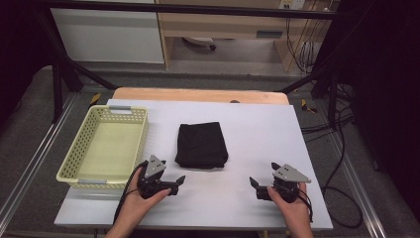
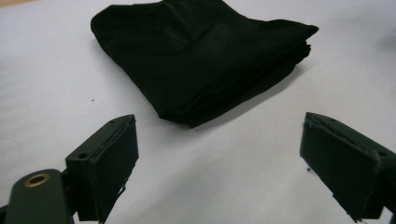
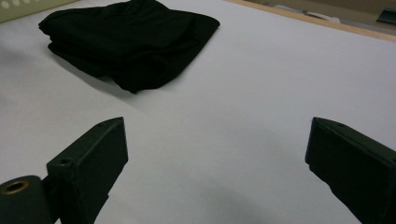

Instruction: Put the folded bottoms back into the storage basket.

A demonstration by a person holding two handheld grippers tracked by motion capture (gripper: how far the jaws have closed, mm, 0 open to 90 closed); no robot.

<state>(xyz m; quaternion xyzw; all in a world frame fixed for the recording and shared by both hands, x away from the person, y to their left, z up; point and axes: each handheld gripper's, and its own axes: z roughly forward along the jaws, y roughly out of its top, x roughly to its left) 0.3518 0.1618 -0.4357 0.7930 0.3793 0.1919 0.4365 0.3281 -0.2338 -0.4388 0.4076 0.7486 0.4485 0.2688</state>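
The left gripper (image 1: 179, 181) and right gripper (image 1: 254, 184) rest low at the near edge of the white table (image 1: 262, 129), each with jaws spread wide and nothing between them (both point inward). The folded black cloth (image 1: 201, 145) lies mid-table, beside the yellow basket (image 1: 79, 153).

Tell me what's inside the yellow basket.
The yellow basket looks empty in the high view: its bare floor shows, with nothing lying on it. The strip just behind its near wall is hidden. The folded black cloth lies beside it.
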